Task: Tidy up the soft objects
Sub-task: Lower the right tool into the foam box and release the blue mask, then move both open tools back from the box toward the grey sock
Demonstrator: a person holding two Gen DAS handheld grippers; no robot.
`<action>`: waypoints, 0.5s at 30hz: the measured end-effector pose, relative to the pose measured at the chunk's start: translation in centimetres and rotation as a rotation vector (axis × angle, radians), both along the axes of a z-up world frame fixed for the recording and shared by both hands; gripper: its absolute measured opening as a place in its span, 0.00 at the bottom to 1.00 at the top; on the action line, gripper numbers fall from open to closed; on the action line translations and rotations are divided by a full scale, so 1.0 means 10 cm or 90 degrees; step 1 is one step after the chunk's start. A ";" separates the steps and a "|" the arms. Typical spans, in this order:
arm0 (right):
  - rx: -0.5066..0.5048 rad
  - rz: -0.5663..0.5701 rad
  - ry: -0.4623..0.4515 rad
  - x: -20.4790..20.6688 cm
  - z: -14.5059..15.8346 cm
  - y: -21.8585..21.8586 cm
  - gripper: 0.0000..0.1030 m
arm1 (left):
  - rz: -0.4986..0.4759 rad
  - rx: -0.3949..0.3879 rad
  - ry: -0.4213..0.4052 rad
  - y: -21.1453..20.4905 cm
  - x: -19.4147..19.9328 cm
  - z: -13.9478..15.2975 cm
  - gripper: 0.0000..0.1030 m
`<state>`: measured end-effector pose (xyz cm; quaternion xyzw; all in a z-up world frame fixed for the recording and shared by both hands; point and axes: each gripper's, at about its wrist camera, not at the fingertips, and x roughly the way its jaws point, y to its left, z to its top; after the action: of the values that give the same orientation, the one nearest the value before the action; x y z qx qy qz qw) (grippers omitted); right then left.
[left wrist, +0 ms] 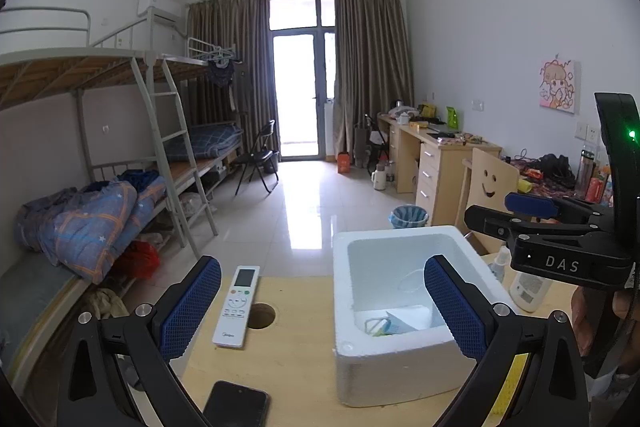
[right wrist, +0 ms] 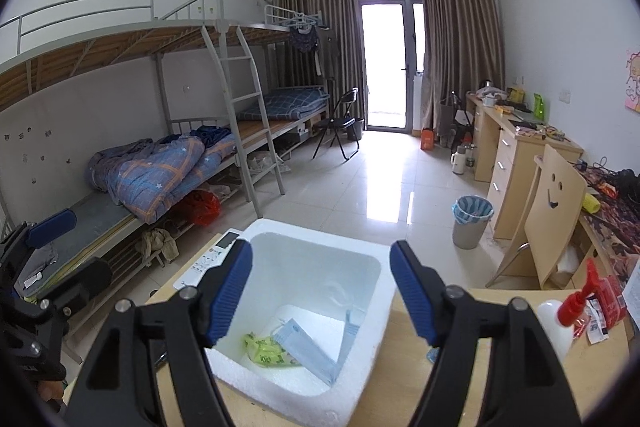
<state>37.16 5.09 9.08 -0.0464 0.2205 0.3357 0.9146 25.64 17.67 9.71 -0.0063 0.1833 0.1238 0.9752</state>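
A white foam box (right wrist: 304, 307) stands on the wooden counter (left wrist: 296, 367), toward its far edge. On the floor of the box lie a pale blue face mask (right wrist: 308, 347), one end propped against the right wall, and a yellow-green packet (right wrist: 266, 349) just beside it on the left, touching it.

The right claw (right wrist: 322, 291) hangs over the near rim of the box. Its jaws stand wide apart with nothing between them, and the blue pads (right wrist: 230, 295) press on nothing.

The left claw (left wrist: 322, 307) sits to the left of the box, its jaws also spread wide and empty. In its view one finger crosses in front of the box's near right wall.

A white remote control (left wrist: 237, 307) lies on the counter left of the box, near the far edge, beside a round cable hole (left wrist: 261, 315). A dark phone (left wrist: 236, 405) lies flat toward the near edge. At the right edge of the counter stands a white spray bottle (right wrist: 560, 323) with a red trigger head, with small printed packets just beside it.
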 end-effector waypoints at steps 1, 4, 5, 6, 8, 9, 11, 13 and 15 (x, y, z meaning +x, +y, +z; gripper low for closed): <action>0.000 0.000 -0.001 -0.02 0.02 -0.01 0.73 | 0.000 0.001 -0.001 -0.01 -0.01 0.01 0.99; 0.001 -0.005 -0.006 -0.08 0.07 -0.08 0.78 | -0.006 0.002 -0.008 -0.06 -0.09 0.04 0.99; 0.002 -0.006 -0.010 -0.11 0.08 -0.10 0.79 | -0.008 0.003 -0.010 -0.09 -0.12 0.05 0.99; 0.003 -0.008 -0.014 -0.15 0.10 -0.14 0.81 | -0.010 0.005 -0.011 -0.11 -0.14 0.05 0.99; 0.007 -0.010 -0.019 -0.23 0.13 -0.20 0.83 | -0.008 0.006 -0.011 -0.15 -0.19 0.06 0.99; 0.010 -0.013 -0.020 -0.27 0.15 -0.24 0.83 | -0.010 0.005 -0.011 -0.17 -0.21 0.06 0.99; 0.011 -0.019 -0.024 -0.32 0.18 -0.28 0.83 | -0.020 0.006 -0.012 -0.23 -0.28 0.07 0.99; 0.008 -0.024 -0.030 -0.39 0.20 -0.34 0.83 | -0.029 0.009 -0.017 -0.26 -0.34 0.09 0.99; 0.011 -0.026 -0.034 -0.45 0.22 -0.39 0.83 | -0.033 0.012 -0.023 -0.32 -0.42 0.11 0.99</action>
<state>32.64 1.16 11.32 -0.0427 0.1941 0.3176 0.9272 21.40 14.45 10.85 0.0052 0.1650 0.1004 0.9812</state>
